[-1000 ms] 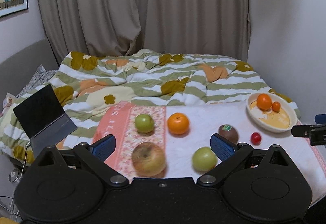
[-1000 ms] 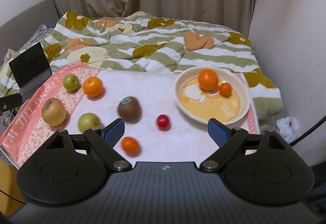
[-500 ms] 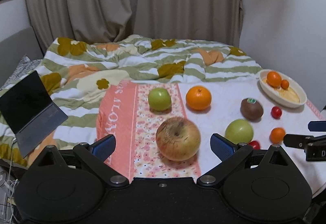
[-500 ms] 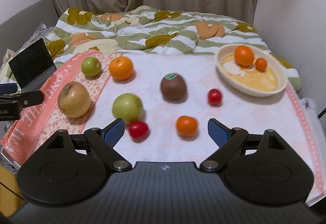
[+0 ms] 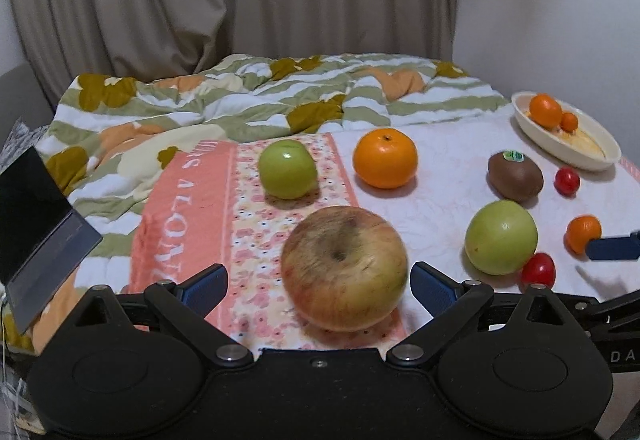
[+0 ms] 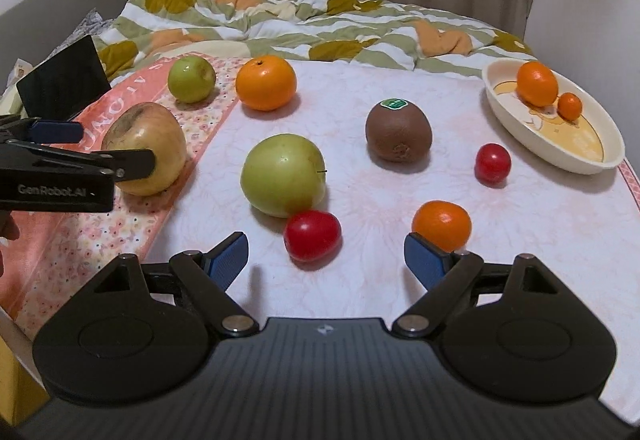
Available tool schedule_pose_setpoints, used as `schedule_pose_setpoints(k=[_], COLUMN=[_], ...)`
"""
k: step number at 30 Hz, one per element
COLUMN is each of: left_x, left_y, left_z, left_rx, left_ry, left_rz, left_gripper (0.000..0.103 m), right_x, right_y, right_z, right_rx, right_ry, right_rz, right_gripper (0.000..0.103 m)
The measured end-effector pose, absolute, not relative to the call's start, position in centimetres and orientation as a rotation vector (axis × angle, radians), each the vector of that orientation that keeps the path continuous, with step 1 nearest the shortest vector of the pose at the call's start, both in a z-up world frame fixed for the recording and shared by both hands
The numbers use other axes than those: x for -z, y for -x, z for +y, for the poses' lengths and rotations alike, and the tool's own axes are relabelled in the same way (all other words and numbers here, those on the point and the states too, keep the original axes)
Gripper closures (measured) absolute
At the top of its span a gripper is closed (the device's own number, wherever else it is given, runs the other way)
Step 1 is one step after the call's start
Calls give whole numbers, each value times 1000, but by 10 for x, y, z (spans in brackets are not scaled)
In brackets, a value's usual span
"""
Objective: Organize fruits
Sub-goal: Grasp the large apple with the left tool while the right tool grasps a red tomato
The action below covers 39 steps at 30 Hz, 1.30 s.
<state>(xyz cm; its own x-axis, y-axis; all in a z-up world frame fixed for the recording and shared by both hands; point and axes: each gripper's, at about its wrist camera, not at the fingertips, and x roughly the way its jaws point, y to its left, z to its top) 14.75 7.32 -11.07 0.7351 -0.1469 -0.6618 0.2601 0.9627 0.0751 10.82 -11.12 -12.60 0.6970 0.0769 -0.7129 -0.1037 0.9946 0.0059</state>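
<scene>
On the pink-and-white cloth (image 6: 360, 39) lie loose fruits. My left gripper (image 5: 318, 280) is open, its fingers on either side of a big red-yellow apple (image 5: 344, 268) without pressing it. The right wrist view shows the same left gripper (image 6: 100, 145) flanking that apple (image 6: 152, 143). My right gripper (image 6: 326, 258) is open just short of a red tomato (image 6: 312, 234). A small orange (image 6: 442, 226) sits by its right finger. A cream bowl (image 6: 560, 159) at the far right holds two oranges.
Also on the cloth are a green apple (image 6: 282, 173), a smaller green apple (image 6: 191, 79), a large orange (image 6: 266, 87), a kiwi (image 6: 398, 131) and a second tomato (image 6: 493, 163). A dark laptop (image 5: 36, 232) leans at the left. A rumpled striped duvet (image 5: 280, 91) lies behind.
Both grippers have moved forward and down toward the fruit. The left one has come up around the big apple, the right one close to the near tomato. Both stay open.
</scene>
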Motion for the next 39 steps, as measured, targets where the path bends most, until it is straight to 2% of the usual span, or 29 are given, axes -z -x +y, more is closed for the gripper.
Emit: schedule_pose_setpoints(k=[3,8,10,11,23,25,26,39], left_x=[114,119,119,119,118,118,118,104], left_y=[-151,-158,-159,-159,-159,-159,-159,-143], left_z=[69,69,71,71,69,69,69,70], left_rx=[233,245,262,274,272,271,270,266], left_ry=[-188,-175,-152,-142,-130,-129,-127,-110], left_rz=[722,747,753,755,763,764,766,755], left_gripper=[5,14,18,24,25,25,25,25], right_x=[129,134,135,136,137,137,137,122], right_y=[-113,-117,-118,-118,-122,-122,-122,-115], right_z=[-111,-110,-109,-108,-106,-105,-105,-111], right_rx=[-110,-122,-125,-126,-132,-131,-132,-128], right_ry=[29,26,26,27,65,77,86,48], right_rz=[800,814,816,816,802,798,797,792], right_gripper=[7,17,20,21,35,43,54,54])
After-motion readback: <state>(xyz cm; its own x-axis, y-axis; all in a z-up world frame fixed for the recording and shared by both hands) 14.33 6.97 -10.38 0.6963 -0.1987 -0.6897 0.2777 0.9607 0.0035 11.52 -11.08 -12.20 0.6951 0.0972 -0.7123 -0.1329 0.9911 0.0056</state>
